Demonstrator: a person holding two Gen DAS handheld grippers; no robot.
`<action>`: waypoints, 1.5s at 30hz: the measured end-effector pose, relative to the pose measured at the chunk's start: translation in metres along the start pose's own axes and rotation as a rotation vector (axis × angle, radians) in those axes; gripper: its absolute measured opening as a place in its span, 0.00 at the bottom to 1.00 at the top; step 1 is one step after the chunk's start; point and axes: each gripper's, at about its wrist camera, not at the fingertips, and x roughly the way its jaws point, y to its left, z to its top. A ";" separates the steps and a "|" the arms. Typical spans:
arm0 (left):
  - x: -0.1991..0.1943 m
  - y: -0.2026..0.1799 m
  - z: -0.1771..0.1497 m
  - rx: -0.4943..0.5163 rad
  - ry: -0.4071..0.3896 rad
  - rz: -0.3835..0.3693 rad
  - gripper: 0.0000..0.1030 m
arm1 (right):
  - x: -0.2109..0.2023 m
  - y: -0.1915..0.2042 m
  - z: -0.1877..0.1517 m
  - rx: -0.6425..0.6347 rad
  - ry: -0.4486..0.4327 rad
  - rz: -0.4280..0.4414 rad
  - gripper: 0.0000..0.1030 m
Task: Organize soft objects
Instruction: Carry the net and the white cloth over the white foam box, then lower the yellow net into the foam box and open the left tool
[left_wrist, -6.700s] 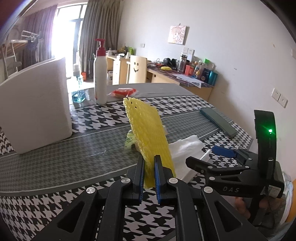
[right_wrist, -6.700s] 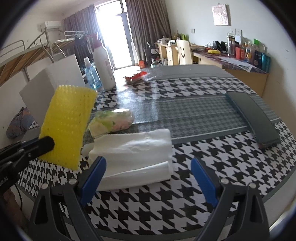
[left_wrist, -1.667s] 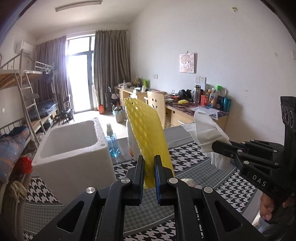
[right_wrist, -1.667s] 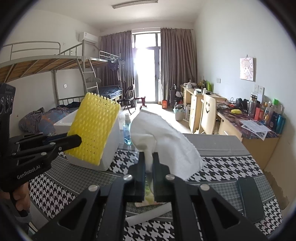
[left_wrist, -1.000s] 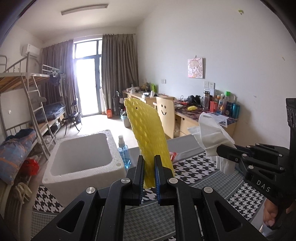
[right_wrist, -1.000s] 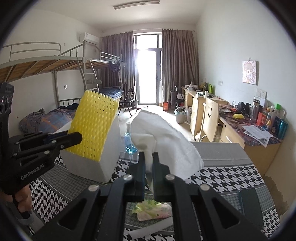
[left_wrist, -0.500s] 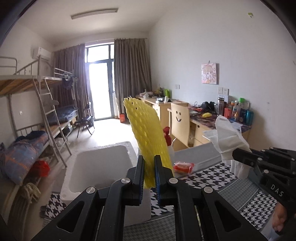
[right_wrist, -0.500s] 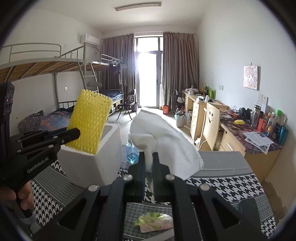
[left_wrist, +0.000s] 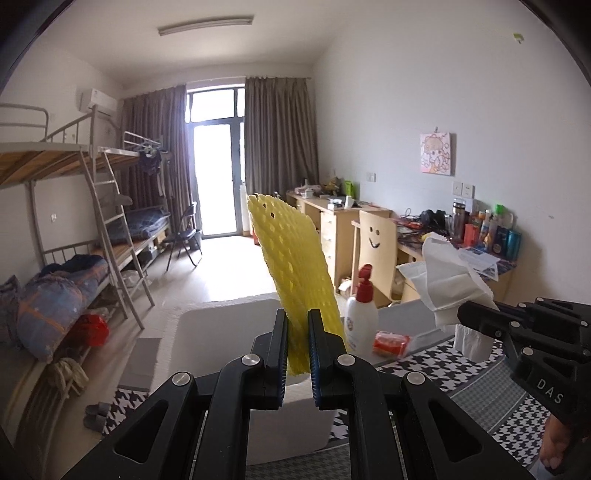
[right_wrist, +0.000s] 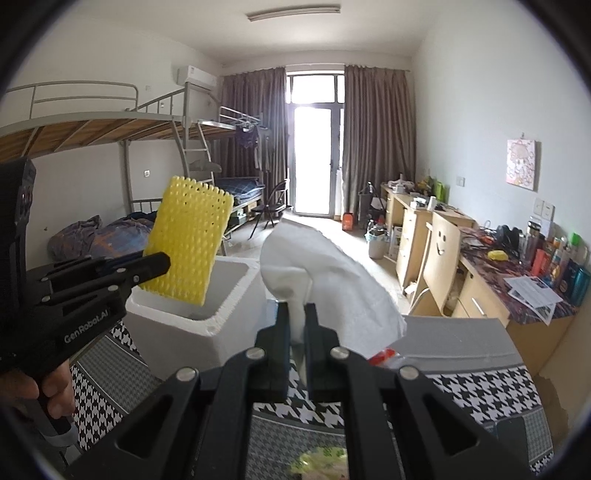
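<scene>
Left wrist view: the left gripper (left_wrist: 298, 350) pinches the yellow foam net (left_wrist: 291, 273) by its lower end. Long axis near upright, top leaning left, above the open white foam box (left_wrist: 221, 350).

Right wrist view: the right gripper (right_wrist: 296, 332) pinches the white tissue (right_wrist: 332, 280), which rises from the jaws and drapes right. The net's (right_wrist: 188, 240) lower edge hangs over the box (right_wrist: 207, 325) opening.

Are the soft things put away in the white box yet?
Not yet. The left gripper holds the yellow net over the box; the right gripper holds the tissue beside it. A green packet lies on the table.
</scene>
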 end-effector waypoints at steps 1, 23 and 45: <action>0.000 0.002 0.000 -0.005 0.001 0.004 0.11 | 0.003 0.001 0.002 -0.001 0.003 0.005 0.09; 0.012 0.033 0.005 -0.047 0.026 0.098 0.11 | 0.036 0.027 0.021 -0.031 0.028 0.124 0.09; 0.050 0.047 -0.002 -0.104 0.138 0.133 0.11 | 0.068 0.047 0.029 -0.059 0.090 0.188 0.09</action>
